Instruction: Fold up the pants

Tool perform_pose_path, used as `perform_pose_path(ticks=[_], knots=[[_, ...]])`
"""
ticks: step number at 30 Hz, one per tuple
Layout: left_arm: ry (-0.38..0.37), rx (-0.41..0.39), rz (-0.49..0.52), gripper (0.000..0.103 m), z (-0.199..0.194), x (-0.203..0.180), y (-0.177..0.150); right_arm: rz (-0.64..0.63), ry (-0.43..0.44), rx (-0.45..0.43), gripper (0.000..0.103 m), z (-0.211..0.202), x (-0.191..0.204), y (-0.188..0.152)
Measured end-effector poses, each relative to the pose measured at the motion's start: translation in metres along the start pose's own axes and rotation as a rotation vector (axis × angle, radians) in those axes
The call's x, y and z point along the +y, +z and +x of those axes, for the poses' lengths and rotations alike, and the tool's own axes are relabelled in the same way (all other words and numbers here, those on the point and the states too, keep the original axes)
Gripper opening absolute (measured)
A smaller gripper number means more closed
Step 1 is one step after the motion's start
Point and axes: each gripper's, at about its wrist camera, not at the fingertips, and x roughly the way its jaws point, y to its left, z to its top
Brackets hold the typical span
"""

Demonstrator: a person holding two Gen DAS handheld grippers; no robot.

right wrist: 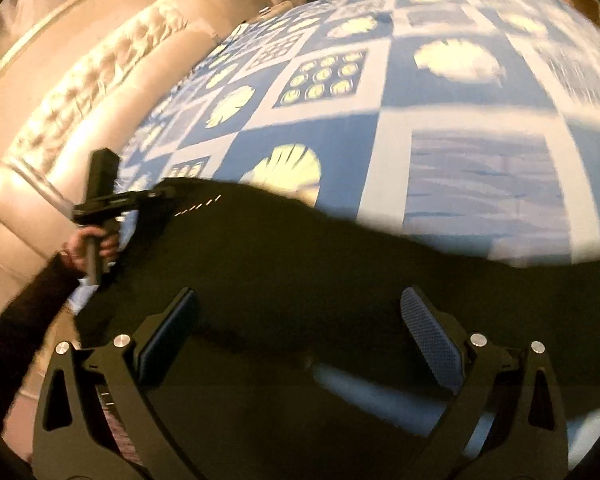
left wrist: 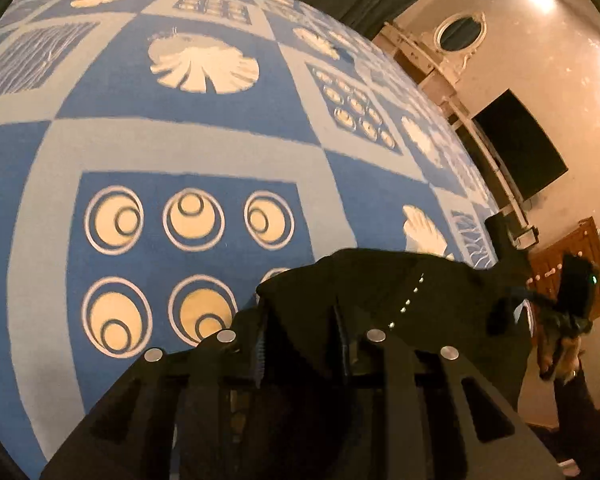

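The black pants point(right wrist: 300, 264) lie across the near part of a bed with a blue and white patterned cover point(right wrist: 440, 112). A row of small white dots runs along one seam. My left gripper point(left wrist: 300, 320) is shut on an edge of the pants point(left wrist: 380, 288) and lifts it off the cover. It also shows in the right wrist view point(right wrist: 160, 196), pinching the pants' far left corner. My right gripper point(right wrist: 300, 320) is open wide just above the pants, holding nothing. It shows at the right of the left wrist view point(left wrist: 512, 312), beside the pants' other end.
The patterned bed cover point(left wrist: 180, 140) fills most of the left wrist view. A tufted cream headboard point(right wrist: 80, 92) stands at the left. A dark screen point(left wrist: 520, 144) hangs on the wall and a wooden cabinet point(left wrist: 572, 264) stands beyond the bed's edge.
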Motion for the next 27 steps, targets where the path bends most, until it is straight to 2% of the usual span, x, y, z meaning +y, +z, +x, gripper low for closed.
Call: perform_pose_path(ticks=[1,2,3,4,5,7,10,11,12,13,19,20,21,23,24,25,26,27], knots=[[-0.015,-0.007,-0.002,0.027,-0.002,0.001,0.000,-0.017,0.005,0.010,0.101,0.002,-0.001,0.012],[-0.021,-0.011,-0.002,0.027,-0.004,0.002,-0.001,-0.009,0.060,0.027,0.101,0.003,-0.003,0.023],[-0.015,-0.006,-0.004,0.027,-0.003,0.003,-0.003,0.023,0.190,0.068,0.101,0.004,-0.005,0.035],[-0.018,-0.001,-0.011,0.027,-0.002,0.006,-0.003,0.030,0.262,0.082,0.101,0.003,-0.005,0.043],[-0.021,-0.004,-0.013,0.027,-0.002,0.006,-0.004,0.003,0.252,0.066,0.101,-0.001,-0.001,0.051],[-0.025,-0.014,-0.015,0.027,-0.001,0.007,-0.003,-0.125,0.106,0.048,0.101,-0.001,0.011,0.061],[-0.012,-0.010,-0.037,0.027,0.004,0.011,-0.004,-0.220,-0.038,0.211,0.100,0.045,0.006,0.062],[-0.005,-0.007,-0.044,0.027,0.006,0.012,-0.005,-0.234,-0.078,0.264,0.084,0.060,0.000,0.060],[-0.003,-0.007,-0.048,0.027,0.006,0.013,-0.006,-0.256,-0.119,0.317,0.059,0.077,-0.005,0.056],[-0.001,-0.011,-0.049,0.027,0.007,0.012,-0.006,-0.269,-0.153,0.349,0.056,0.090,-0.010,0.055],[0.031,0.004,-0.026,0.029,0.009,0.010,-0.004,-0.319,-0.147,0.334,0.063,0.097,-0.011,0.056],[0.030,0.005,-0.025,0.029,0.009,0.010,-0.003,-0.339,-0.150,0.328,0.070,0.095,-0.008,0.058],[0.029,0.005,-0.024,0.029,0.009,0.011,-0.003,-0.369,-0.166,0.310,0.082,0.091,-0.006,0.059],[0.024,-0.001,-0.025,0.029,0.009,0.012,-0.004,-0.386,-0.193,0.293,0.086,0.091,-0.007,0.060],[0.021,-0.008,-0.028,0.029,0.009,0.013,-0.004,-0.342,-0.144,0.345,0.074,0.096,-0.012,0.058],[0.021,-0.012,-0.030,0.029,0.009,0.013,-0.005,-0.302,-0.094,0.399,0.071,0.102,-0.015,0.054],[0.021,-0.018,-0.030,0.029,0.009,0.013,-0.006,-0.327,-0.112,0.396,0.059,0.102,-0.011,0.053],[0.022,-0.024,-0.029,0.029,0.009,0.012,-0.006,-0.338,-0.092,0.407,0.029,0.099,-0.007,0.052]])
